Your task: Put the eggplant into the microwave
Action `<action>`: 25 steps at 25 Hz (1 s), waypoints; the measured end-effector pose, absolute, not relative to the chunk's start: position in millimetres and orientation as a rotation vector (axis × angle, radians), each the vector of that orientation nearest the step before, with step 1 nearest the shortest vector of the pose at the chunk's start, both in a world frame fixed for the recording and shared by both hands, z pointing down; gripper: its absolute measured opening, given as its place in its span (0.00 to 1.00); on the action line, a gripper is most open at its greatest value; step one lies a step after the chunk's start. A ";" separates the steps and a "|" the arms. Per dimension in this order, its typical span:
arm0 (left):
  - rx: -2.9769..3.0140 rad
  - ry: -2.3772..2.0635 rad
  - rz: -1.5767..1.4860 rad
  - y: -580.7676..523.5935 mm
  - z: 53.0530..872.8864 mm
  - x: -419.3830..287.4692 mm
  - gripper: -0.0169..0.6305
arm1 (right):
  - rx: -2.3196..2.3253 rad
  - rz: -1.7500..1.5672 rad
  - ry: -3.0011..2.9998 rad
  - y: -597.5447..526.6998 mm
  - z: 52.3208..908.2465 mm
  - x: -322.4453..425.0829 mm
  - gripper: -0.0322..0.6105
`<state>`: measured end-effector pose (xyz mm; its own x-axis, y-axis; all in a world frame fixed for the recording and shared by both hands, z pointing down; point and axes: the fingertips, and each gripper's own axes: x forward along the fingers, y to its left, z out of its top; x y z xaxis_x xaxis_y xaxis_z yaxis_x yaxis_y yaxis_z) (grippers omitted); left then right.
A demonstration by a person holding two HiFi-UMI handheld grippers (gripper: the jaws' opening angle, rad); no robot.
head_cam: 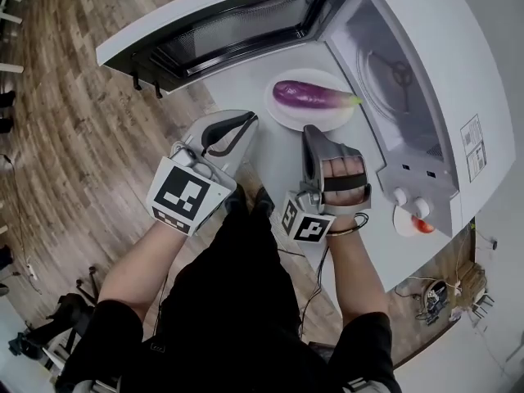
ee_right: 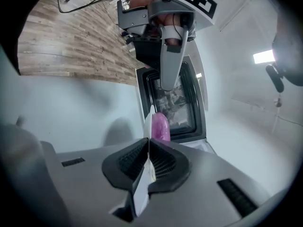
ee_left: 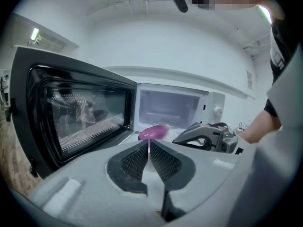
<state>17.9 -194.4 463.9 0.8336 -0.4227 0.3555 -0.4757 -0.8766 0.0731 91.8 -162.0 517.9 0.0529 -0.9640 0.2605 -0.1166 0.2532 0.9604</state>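
A purple eggplant (head_cam: 311, 95) lies on a white plate (head_cam: 282, 115) on the white table, just in front of the open microwave's cavity (head_cam: 393, 80). The microwave door (head_cam: 237, 27) is swung wide open to the left. My right gripper (head_cam: 312, 131) is at the plate's near rim. In the right gripper view a white plate edge (ee_right: 149, 115) runs between its shut jaws, with the eggplant (ee_right: 160, 126) just beyond. My left gripper (head_cam: 244, 121) hovers left of the plate, shut and holding nothing. From the left gripper view the eggplant (ee_left: 154, 132) sits ahead, before the cavity (ee_left: 168, 108).
A small white dish with something red (head_cam: 417, 223) sits by the microwave's control knobs (head_cam: 408, 199). The table's left edge runs below the door, with wooden floor (head_cam: 74, 137) beyond. Cables lie on the floor at lower right.
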 end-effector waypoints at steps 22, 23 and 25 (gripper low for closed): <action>3.057 -0.274 0.467 -189.9 416.1 82.4 0.06 | 1.299 -0.727 -1.058 -151.1 476.3 155.5 0.09; 3.064 -0.251 0.466 -191.2 417.2 82.4 0.06 | 1.307 -0.713 -1.042 -151.1 477.5 156.5 0.09; 3.068 -0.224 0.458 -193.7 418.4 82.9 0.06 | 1.320 -0.695 -1.020 -152.3 479.5 157.3 0.09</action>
<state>82.9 -193.7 418.4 0.9464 -0.1373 0.2925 -0.1466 -0.9891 0.0101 157.3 -152.3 479.5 0.4241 -0.8827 0.2024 -0.1352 0.1593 0.9779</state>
